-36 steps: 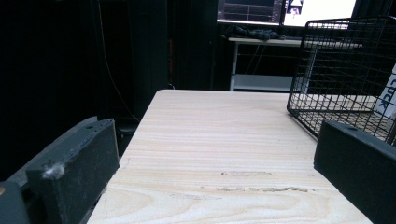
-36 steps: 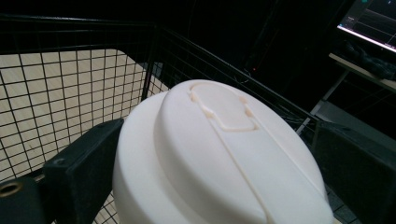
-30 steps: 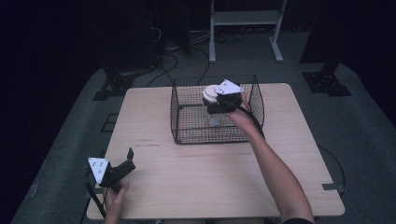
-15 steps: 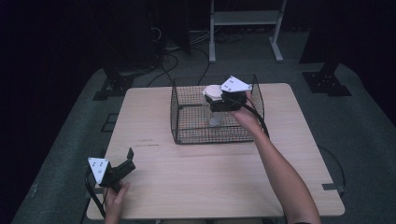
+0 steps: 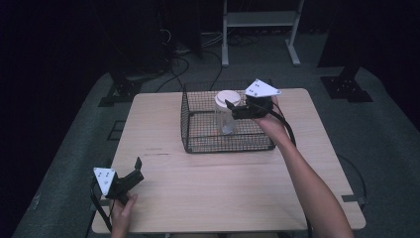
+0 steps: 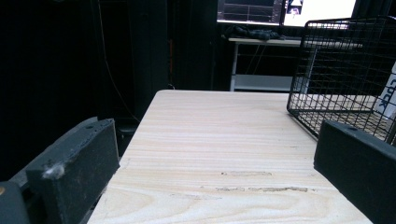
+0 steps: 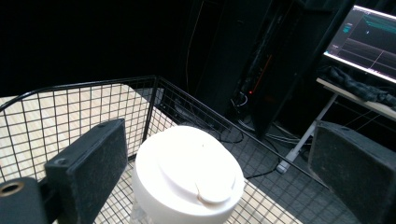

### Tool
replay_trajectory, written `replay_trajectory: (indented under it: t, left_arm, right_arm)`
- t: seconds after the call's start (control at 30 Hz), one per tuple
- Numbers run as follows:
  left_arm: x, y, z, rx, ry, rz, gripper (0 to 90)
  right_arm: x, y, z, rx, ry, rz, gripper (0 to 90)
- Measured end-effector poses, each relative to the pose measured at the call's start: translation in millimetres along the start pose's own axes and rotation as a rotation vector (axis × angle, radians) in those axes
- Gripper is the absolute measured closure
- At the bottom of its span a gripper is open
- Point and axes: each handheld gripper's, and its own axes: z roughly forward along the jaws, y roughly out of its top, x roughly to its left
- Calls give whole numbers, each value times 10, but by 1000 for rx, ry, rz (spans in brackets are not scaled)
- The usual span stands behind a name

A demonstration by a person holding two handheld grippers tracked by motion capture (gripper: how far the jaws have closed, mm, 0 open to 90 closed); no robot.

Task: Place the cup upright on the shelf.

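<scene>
Nearest, at the close left corner of the pale wooden worktop (image 5: 218,183): left gripper (image 5: 132,171), held in a hand (image 5: 121,210), jaws spread wide with nothing but bare wood grain between them. Ahead and to the right of those jaws, in the left gripper view: corner of a black wire-mesh basket (image 6: 345,70) standing on the worktop, well apart from the gripper. Farther out, over the basket's right side: right gripper (image 5: 234,110), reached in on an extended forearm (image 5: 307,178), jaws held apart. Between and just below those jaws, in the right gripper view: round white plastic lid (image 7: 191,175) of a clear jar (image 5: 227,119), standing upright inside the basket; whether either pad touches the lid, cannot tell, though a gap shows on the right side. Beyond the jar: far wall of the basket, then the worktop's far edge. Farthest, past the gripper: dark floor with cables (image 5: 183,54), legs of a white metal stand (image 5: 257,29), and a lit monitor (image 7: 369,39) on a desk.
</scene>
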Motion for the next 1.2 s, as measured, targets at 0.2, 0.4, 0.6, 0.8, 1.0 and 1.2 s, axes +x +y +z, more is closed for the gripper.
replay_trajectory:
  t: [0.2, 0.4, 0.6, 0.8, 1.0, 1.2]
  left_arm:
    - [-3, 0, 1, 1, 1, 4, 0]
    - [-8, 0, 0, 0, 1, 7, 0]
    - [-10, 0, 1, 1, 1, 8, 0]
    - [-12, 0, 1, 1, 2, 11, 0]
    - [-13, 0, 0, 1, 3, 14, 0]
    - [-16, 0, 1, 0, 3, 12, 0]
  right_arm:
    - [-30, -2, -131, -8, 1, 0, 40]
    - [-58, -86, -249, 0, -3, 7, 40]
    - [-81, -164, -395, 7, -5, 12, 40]
    - [-106, -214, -523, 7, -10, 15, 40]
    - [-135, -287, -636, 10, -16, 26, 40]
    - [-140, -375, -751, 12, -20, 33, 40]
